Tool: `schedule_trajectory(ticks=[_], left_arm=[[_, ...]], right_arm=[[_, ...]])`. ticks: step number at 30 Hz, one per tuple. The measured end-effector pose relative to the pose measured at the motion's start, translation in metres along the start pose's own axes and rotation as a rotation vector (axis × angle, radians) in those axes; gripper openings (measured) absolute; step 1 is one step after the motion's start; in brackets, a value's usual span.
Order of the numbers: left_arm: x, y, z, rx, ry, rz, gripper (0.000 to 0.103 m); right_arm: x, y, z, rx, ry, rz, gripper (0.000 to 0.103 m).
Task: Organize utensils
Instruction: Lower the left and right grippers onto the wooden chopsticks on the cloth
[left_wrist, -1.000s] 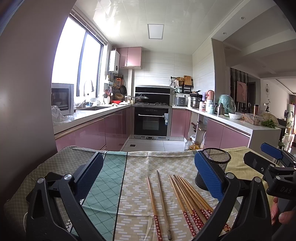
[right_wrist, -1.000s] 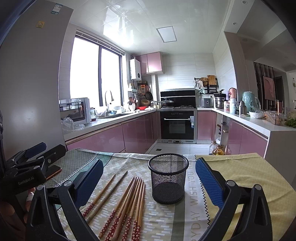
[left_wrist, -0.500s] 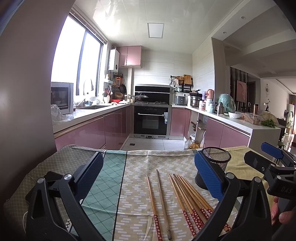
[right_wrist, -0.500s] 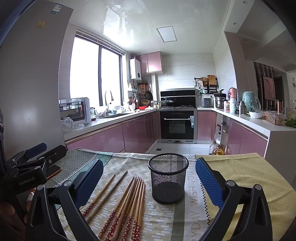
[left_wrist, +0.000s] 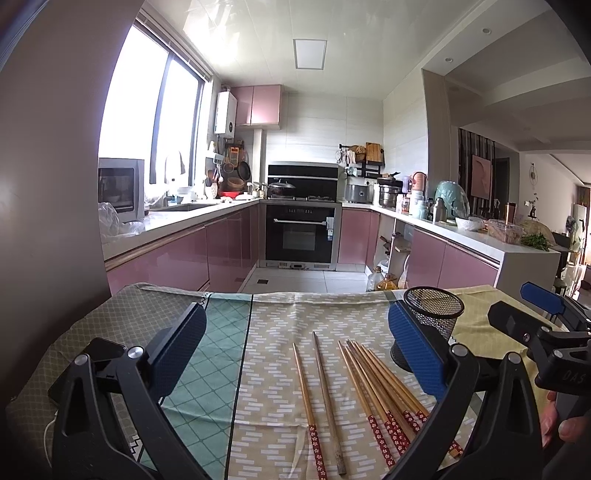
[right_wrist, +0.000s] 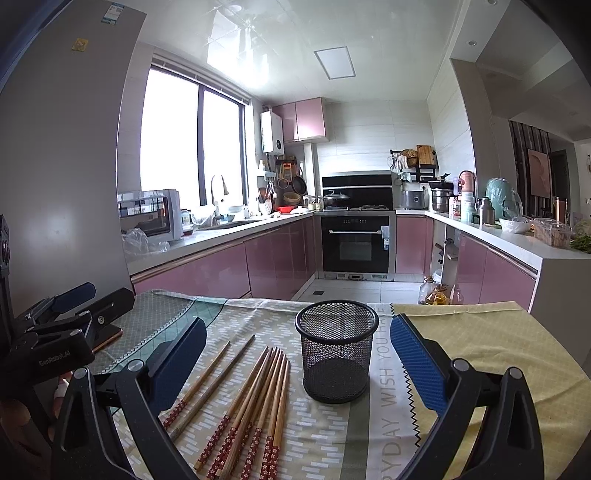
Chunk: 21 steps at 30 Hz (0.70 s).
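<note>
Several wooden chopsticks with red patterned ends (left_wrist: 373, 384) lie side by side on the tablecloth; they also show in the right wrist view (right_wrist: 255, 398). Two more chopsticks (left_wrist: 314, 384) lie apart to their left. A black mesh cup (right_wrist: 337, 350) stands upright and empty to the right of the chopsticks; it also shows in the left wrist view (left_wrist: 434, 314). My left gripper (left_wrist: 295, 354) is open and empty above the chopsticks. My right gripper (right_wrist: 297, 362) is open and empty, level with the cup.
The table carries a patchwork cloth (left_wrist: 273, 321) in green, beige and yellow (right_wrist: 480, 332). A phone (right_wrist: 109, 336) lies at the table's left edge. A grey fridge wall (right_wrist: 62, 166) rises on the left. Pink kitchen cabinets (right_wrist: 280, 258) stand beyond the table.
</note>
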<state>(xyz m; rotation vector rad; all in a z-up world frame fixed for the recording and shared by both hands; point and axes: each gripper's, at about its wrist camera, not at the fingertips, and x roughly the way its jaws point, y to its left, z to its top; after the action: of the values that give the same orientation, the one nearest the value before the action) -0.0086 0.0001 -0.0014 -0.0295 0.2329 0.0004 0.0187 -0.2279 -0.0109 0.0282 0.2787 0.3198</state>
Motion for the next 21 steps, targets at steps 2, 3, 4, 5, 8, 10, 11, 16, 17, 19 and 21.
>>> schedule_trajectory(ticks=[2, 3, 4, 5, 8, 10, 11, 16, 17, 19, 21], left_arm=[[0.006, 0.002, -0.002, 0.006, 0.03, -0.002, 0.097], [0.01, 0.003, -0.003, 0.013, 0.049, 0.001, 0.097], [0.015, 0.003, -0.005, 0.021, 0.07, 0.003, 0.097], [0.02, 0.004, -0.007, 0.03, 0.097, 0.004, 0.097], [0.037, 0.006, -0.014, 0.068, 0.183, 0.005, 0.097], [0.047, 0.006, -0.021, 0.089, 0.224, 0.005, 0.097], [0.051, 0.006, -0.023, 0.099, 0.246, 0.0, 0.097], [0.077, 0.007, -0.037, 0.139, 0.358, -0.019, 0.086], [0.082, 0.007, -0.04, 0.143, 0.379, -0.026, 0.084], [0.093, 0.006, -0.045, 0.156, 0.414, -0.029, 0.075], [0.101, 0.005, -0.049, 0.169, 0.443, -0.03, 0.069]], right_arm=[[0.011, -0.002, -0.003, -0.004, 0.066, 0.014, 0.097], [0.016, -0.004, -0.006, -0.002, 0.099, 0.018, 0.097], [0.024, -0.006, -0.01, 0.0, 0.148, 0.018, 0.097], [0.032, -0.008, -0.013, 0.002, 0.19, 0.018, 0.097], [0.055, -0.011, -0.025, -0.004, 0.32, 0.029, 0.089], [0.067, -0.01, -0.034, -0.019, 0.377, 0.029, 0.08], [0.072, -0.01, -0.037, -0.021, 0.403, 0.034, 0.076], [0.095, -0.011, -0.05, -0.006, 0.511, 0.079, 0.054], [0.099, -0.01, -0.052, -0.009, 0.526, 0.088, 0.051], [0.107, -0.009, -0.055, -0.009, 0.554, 0.102, 0.045], [0.112, -0.008, -0.057, -0.011, 0.578, 0.11, 0.034]])
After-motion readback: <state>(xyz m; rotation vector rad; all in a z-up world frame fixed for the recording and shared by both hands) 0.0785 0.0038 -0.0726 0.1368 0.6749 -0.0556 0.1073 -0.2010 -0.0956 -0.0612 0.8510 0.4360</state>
